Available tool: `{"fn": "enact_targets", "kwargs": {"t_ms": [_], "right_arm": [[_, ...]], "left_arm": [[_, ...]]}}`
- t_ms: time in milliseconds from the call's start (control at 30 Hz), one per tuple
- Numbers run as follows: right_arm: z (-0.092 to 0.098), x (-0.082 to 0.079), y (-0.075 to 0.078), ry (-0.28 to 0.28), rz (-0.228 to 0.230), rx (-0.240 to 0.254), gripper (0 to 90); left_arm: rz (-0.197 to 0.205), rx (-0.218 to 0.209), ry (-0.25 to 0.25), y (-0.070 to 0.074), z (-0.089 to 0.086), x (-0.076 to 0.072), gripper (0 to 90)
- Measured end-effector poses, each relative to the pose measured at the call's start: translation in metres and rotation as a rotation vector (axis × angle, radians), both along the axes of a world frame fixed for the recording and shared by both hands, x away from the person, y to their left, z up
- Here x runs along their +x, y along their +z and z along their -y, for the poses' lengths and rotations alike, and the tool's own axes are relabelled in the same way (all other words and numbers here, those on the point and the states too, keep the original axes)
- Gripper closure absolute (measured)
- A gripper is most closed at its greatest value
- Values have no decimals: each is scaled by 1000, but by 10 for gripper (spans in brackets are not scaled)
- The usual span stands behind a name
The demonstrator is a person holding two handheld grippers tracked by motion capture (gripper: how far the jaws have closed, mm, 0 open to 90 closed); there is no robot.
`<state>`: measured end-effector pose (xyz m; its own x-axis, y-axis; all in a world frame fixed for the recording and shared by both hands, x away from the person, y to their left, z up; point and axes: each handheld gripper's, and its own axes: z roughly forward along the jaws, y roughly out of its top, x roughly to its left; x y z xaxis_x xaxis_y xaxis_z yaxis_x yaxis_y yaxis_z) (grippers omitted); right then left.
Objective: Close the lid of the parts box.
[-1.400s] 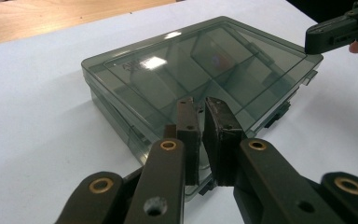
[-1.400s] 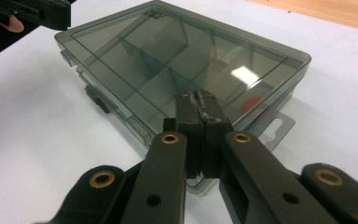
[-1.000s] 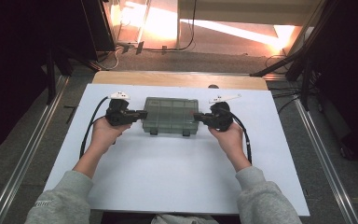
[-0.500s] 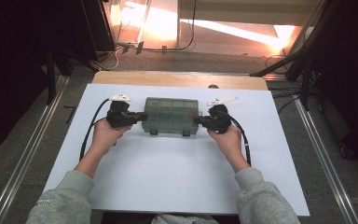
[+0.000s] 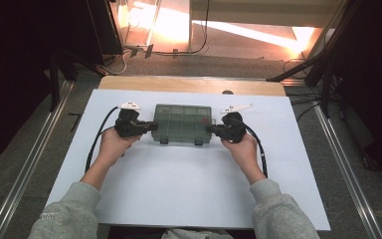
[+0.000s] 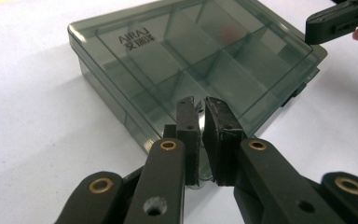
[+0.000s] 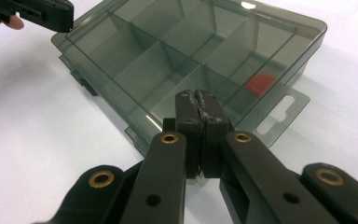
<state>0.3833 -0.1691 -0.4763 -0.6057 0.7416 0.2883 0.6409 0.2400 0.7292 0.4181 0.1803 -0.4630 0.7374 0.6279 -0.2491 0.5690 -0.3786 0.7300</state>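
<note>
A smoky see-through compartment box [image 5: 183, 123] lies lid-closed on the white table [image 5: 179, 189]. A small red piece [image 7: 260, 84] sits in one corner compartment. My left gripper [image 5: 153, 126] is at the box's left end. In the left gripper view the box [image 6: 191, 56] has a thin strip of its rim pinched between the nearly closed jaws of the left gripper [image 6: 200, 109]. My right gripper [image 5: 210, 128] is at the box's right end. In the right gripper view its jaws [image 7: 196, 100] are pressed together over the rim of the box [image 7: 182, 56]. Whether they pinch plastic is unclear.
The box's hang tab [image 7: 279, 116] sticks out beside the right jaws. A wooden strip [image 5: 189, 84] runs along the table's far edge. Metal rails [image 5: 25, 169] flank the table on the floor. Cables trail from both grippers back toward the person's forearms.
</note>
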Motion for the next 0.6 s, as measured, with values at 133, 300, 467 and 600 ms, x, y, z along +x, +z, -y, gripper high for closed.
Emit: {"fn": "enact_targets", "kwargs": {"t_ms": [133, 300, 467, 600], "right_arm": [[-1, 0, -3, 5, -10, -4, 894], [-3, -1, -4, 12, -8, -3, 895], [-7, -2, -5, 30, 17, -24, 890], [-5, -3, -6, 29, 20, -14, 900]], "left_arm": [[-6, -2, 0, -2, 2, -1, 844], [-8, -2, -12, -3, 5, -2, 844], [5, 6, -15, -4, 7, -4, 844], [17, -5, -13, -6, 6, -5, 846]]}}
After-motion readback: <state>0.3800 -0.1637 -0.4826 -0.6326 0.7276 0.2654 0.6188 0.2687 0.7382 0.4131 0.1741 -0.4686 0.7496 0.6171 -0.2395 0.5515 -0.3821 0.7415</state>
